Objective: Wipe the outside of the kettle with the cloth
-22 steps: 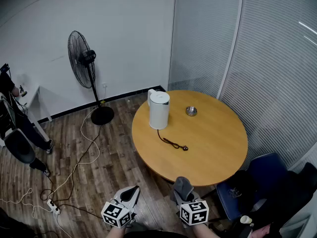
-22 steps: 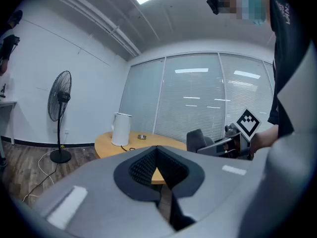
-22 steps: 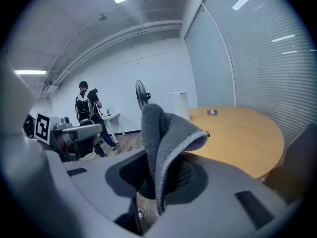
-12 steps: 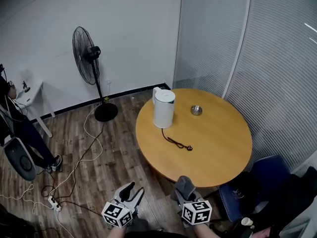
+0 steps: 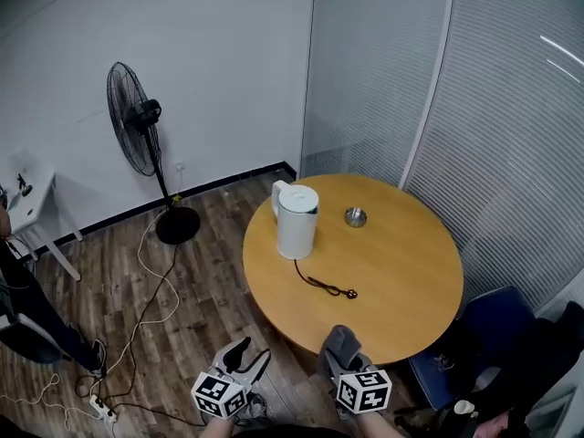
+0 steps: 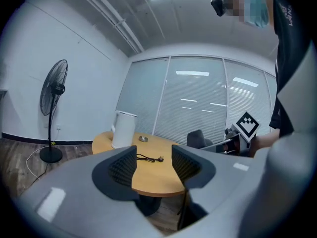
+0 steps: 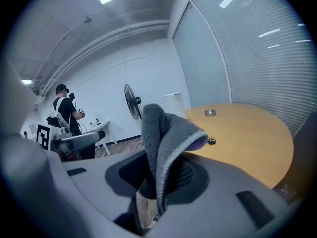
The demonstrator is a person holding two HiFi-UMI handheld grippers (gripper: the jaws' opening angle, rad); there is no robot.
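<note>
You're standing back from the round desk.
The white kettle is standing upright near the desk's far left edge, well apart from both tools. Your left tool is hovering with its jaws spread and nothing between them, while your right tool is pinching the grey cloth, which is sticking up folded. A black cord is lying just beside the kettle.

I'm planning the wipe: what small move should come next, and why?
Probably carry the right gripper, shut on the grey cloth, forward over the table toward the white kettle: the kettle stands well beyond the cloth, untouched.
</note>
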